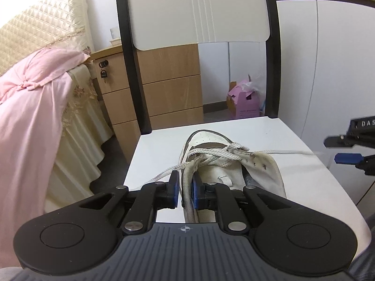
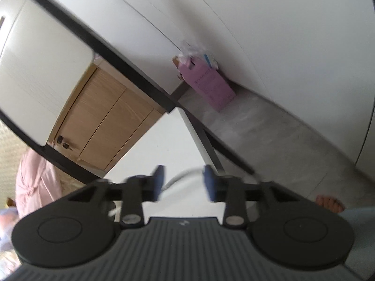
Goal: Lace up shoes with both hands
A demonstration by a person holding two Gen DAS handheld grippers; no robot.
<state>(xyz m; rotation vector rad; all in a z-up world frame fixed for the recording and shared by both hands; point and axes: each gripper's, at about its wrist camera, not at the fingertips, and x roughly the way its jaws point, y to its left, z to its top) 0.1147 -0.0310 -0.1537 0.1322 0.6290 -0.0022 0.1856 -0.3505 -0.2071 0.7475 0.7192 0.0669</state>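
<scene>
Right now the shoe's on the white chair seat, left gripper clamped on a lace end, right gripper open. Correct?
Not quite: the left gripper is clamped on the shoe's side wall, not a lace end, per the left wrist view. The rest stands.

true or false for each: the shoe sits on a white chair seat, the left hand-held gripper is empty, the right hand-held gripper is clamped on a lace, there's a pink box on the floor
1. The shoe sits on a white chair seat. True.
2. The left hand-held gripper is empty. False: its jaws pinch the shoe's collar edge.
3. The right hand-held gripper is clamped on a lace. False: its jaws stand apart, and the lace lies loose between them.
4. A pink box stands on the floor. True.
</scene>
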